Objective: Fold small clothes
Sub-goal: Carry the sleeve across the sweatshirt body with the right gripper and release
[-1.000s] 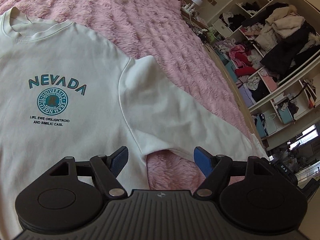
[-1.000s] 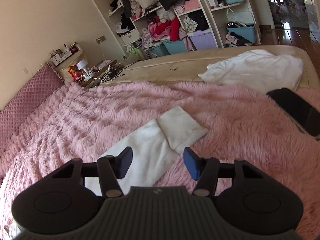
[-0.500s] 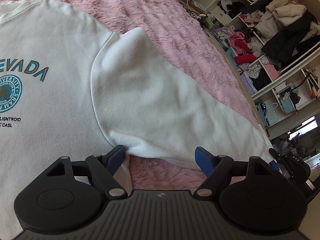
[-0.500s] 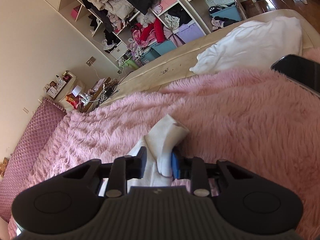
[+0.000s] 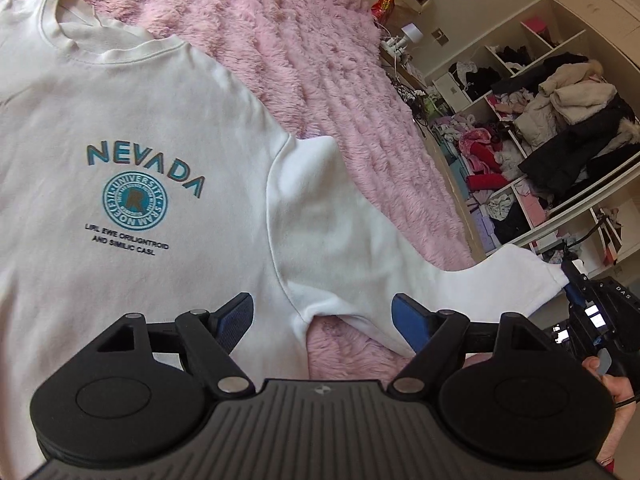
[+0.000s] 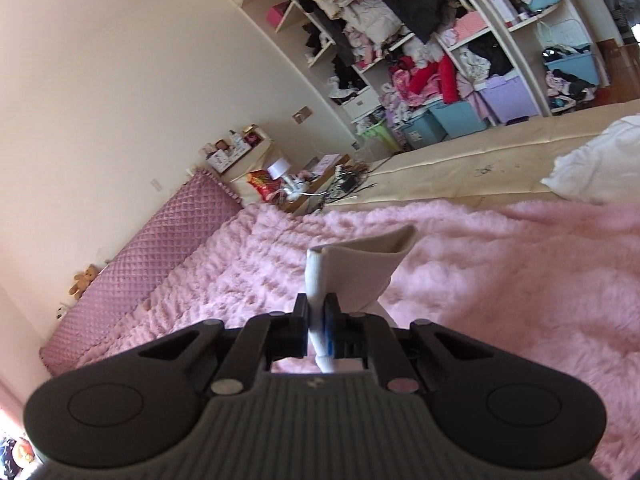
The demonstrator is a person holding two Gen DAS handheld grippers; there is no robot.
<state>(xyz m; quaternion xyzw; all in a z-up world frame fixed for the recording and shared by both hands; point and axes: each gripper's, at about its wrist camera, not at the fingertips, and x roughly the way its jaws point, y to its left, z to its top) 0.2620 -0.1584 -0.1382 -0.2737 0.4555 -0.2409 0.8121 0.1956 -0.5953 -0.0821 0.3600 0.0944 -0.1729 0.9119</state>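
A white sweatshirt with a teal NEVADA print lies flat, front up, on the pink furry blanket. Its sleeve stretches out to the right, and the cuff end is lifted by my right gripper, seen at the right edge of the left wrist view. My left gripper is open, hovering just above the armpit seam. In the right wrist view my right gripper is shut on the sleeve cuff, which stands up between the fingers above the blanket.
Open shelves crammed with clothes and storage boxes line the wall beyond the bed. A nightstand with a small lamp stands by the quilted pink headboard. Another white cloth lies on the bare mattress edge.
My right gripper closed on the sleeve cuff and lifted it off the blanket. My left gripper drew back and up, so more of the sweatshirt front shows.
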